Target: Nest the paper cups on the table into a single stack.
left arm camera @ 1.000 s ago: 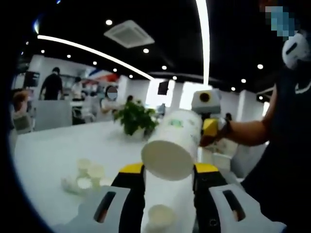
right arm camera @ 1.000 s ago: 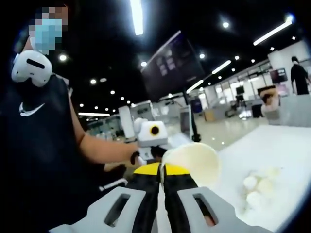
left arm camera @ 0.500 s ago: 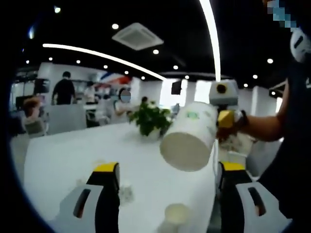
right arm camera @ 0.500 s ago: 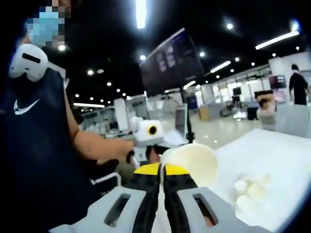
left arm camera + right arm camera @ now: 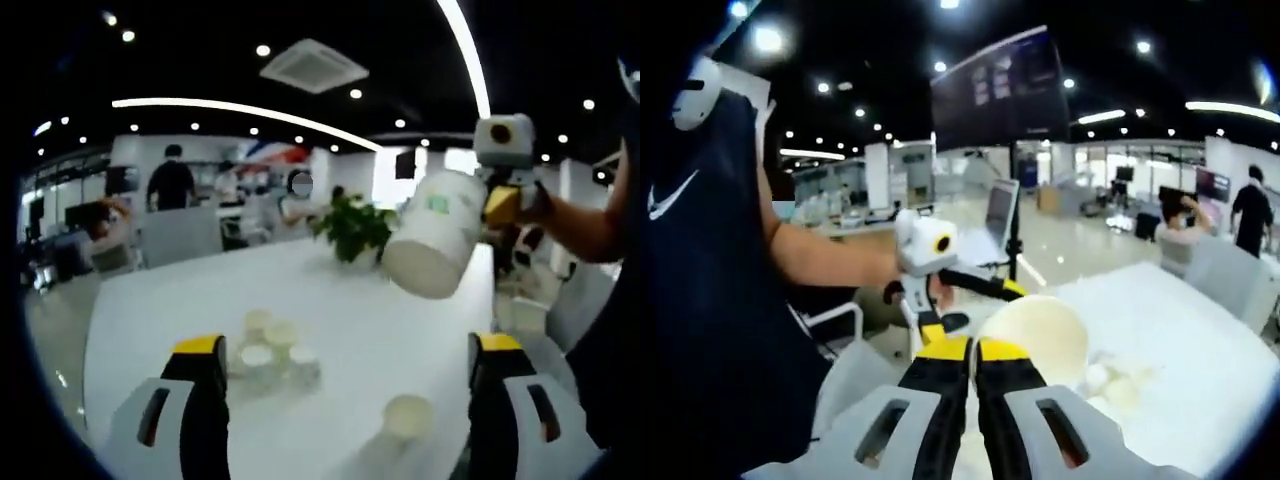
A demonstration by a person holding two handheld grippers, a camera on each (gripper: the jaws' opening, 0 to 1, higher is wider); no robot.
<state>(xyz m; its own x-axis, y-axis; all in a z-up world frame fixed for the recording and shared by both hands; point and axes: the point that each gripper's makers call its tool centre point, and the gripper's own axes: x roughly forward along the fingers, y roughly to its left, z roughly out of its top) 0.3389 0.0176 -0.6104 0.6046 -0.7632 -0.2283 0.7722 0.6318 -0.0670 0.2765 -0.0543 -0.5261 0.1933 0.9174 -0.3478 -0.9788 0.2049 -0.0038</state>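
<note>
Overhead, our right gripper (image 5: pixel 505 200) pinches the cup (image 5: pixel 435 245) by its rim, tilted above the worktop (image 5: pixel 180 300); its green mark is too blurred to read. Our left gripper (image 5: pixel 345 405) gapes wide, holding nothing. More cups (image 5: pixel 270 350) cluster below, another (image 5: pixel 408 415) apart from them.

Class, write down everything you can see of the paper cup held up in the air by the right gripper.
The paper cup is white, looks like plain paper, with a small green mark on its wall. It hangs tilted above the table, base toward the left gripper view. The right gripper pinches its rim, jaws shut on the wall, its open mouth showing cream inside.
</note>
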